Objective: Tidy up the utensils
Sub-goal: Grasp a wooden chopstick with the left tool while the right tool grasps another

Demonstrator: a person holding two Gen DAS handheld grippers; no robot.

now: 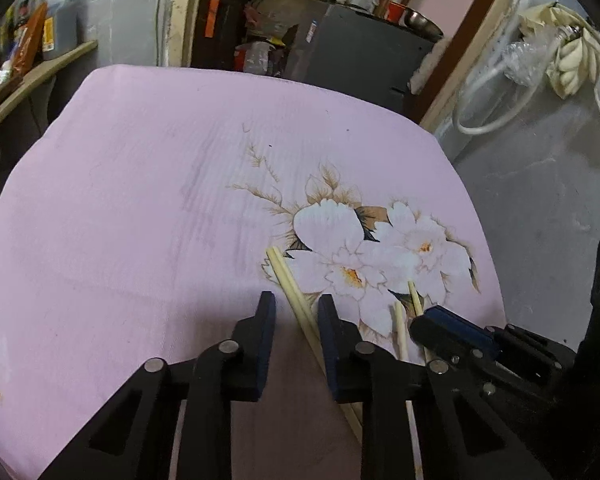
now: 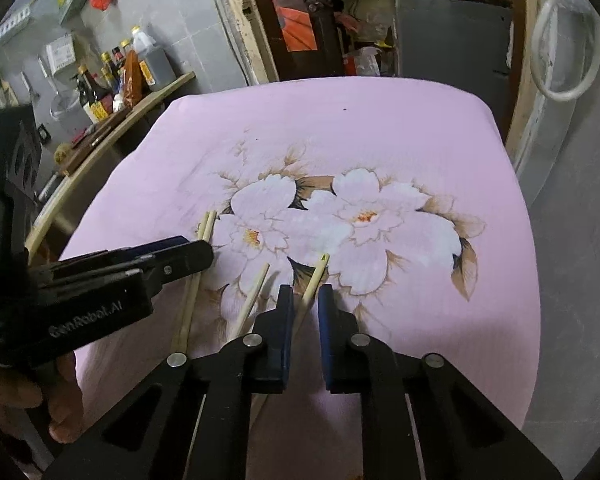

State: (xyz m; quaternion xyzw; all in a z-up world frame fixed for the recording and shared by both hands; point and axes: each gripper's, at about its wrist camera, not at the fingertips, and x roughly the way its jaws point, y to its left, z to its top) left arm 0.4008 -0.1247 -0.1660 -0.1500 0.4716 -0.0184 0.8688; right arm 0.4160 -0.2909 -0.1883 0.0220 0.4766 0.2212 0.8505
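Note:
Several pale wooden chopsticks lie on a pink flowered cloth [image 1: 120, 200]. In the left wrist view a pair of chopsticks [image 1: 290, 288] runs diagonally between the fingers of my open left gripper [image 1: 294, 312]. Two single chopsticks lie to its right, one [image 1: 400, 328] loose and one [image 1: 415, 298] under my right gripper [image 1: 448, 330]. In the right wrist view my right gripper [image 2: 305, 306] is open with one chopstick [image 2: 316, 276] between its fingers. Another chopstick [image 2: 256, 292] lies just left of it. The pair [image 2: 204, 230] passes under my left gripper [image 2: 196, 256].
The cloth [image 2: 380, 120] covers a small table. A wooden shelf with sauce bottles [image 2: 112, 76] stands to the left. A dark cabinet [image 1: 364, 52] is beyond the far edge. A grey wall with a white hose [image 1: 496, 92] is on the right.

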